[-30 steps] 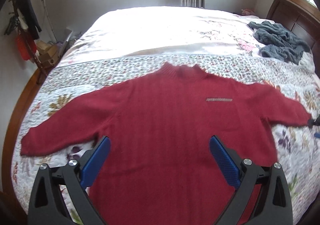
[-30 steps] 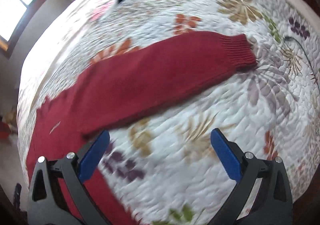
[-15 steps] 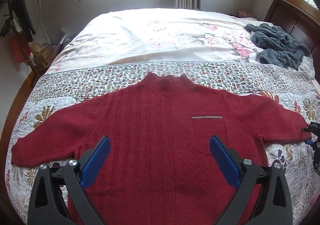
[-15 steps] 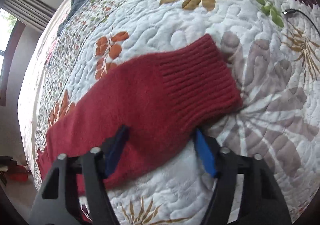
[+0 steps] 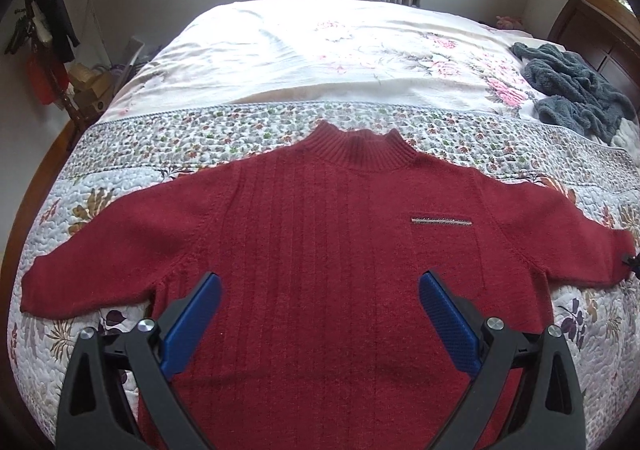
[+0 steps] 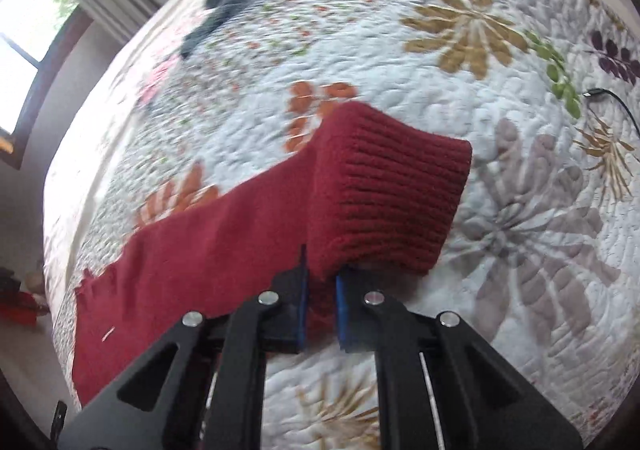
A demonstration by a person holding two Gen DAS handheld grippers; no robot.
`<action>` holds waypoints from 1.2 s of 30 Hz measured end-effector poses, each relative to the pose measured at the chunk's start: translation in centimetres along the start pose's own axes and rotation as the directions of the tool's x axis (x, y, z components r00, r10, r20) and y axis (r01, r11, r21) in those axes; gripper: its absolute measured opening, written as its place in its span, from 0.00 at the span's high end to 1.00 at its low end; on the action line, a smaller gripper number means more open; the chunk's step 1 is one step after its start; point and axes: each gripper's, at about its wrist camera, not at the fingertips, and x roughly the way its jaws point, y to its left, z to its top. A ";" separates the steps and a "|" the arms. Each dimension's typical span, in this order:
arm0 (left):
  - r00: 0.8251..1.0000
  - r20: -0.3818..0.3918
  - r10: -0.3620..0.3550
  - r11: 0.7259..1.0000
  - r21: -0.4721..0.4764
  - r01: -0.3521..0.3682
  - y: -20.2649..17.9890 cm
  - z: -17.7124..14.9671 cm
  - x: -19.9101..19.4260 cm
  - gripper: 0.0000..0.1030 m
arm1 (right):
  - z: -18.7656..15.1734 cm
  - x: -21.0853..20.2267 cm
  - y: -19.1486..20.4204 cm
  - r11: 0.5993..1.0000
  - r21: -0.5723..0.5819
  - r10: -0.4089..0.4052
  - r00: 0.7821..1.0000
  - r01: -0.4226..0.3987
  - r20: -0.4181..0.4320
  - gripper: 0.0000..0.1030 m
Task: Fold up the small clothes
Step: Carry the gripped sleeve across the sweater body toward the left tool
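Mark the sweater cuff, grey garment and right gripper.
sweater cuff (image 6: 384, 202), right wrist view, ribbed end.
grey garment (image 5: 576, 90), left wrist view, middle of heap.
right gripper (image 6: 320, 286), right wrist view, between fingertips, shut on cuff.

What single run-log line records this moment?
task: fold | left gripper: open over sweater | right gripper: shut on cuff, lifted off quilt

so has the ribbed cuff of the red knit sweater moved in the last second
Yes. The ribbed cuff lay flat on the floral quilt; now it stands lifted off it, pinched in the right gripper.
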 end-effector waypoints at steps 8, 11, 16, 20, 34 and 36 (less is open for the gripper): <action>1.000 -0.018 -0.004 0.999 -0.038 0.003 2.0 -0.5 0.3 0.04 | -3.9 -1.3 11.2 0.971 -0.205 0.120 0.993 -0.121 -0.017 0.91; 1.000 -0.017 -0.002 0.999 -0.045 0.002 2.6 -0.6 0.2 0.04 | -5.5 -1.2 15.3 0.949 -0.284 0.140 0.990 -0.139 -0.018 0.91; 1.000 -0.021 -0.008 0.998 -0.063 0.006 3.8 -0.6 0.4 0.04 | -8.7 -0.2 20.9 0.910 -0.387 0.146 0.988 -0.151 -0.041 0.91; 0.999 -0.034 -0.017 0.997 -0.071 0.015 4.5 -0.7 0.7 0.04 | -11.1 1.1 24.0 0.886 -0.444 0.124 0.991 -0.135 -0.054 0.91; 0.997 -0.057 -0.054 0.995 -0.088 0.049 5.6 -0.6 1.4 0.05 | -18.3 6.8 30.3 0.752 -0.641 0.052 0.984 -0.151 -0.171 0.81; 0.997 -0.061 -0.056 0.995 -0.084 0.051 5.5 -0.6 1.5 0.05 | -18.9 7.0 30.1 0.740 -0.644 0.075 0.975 -0.196 -0.211 0.76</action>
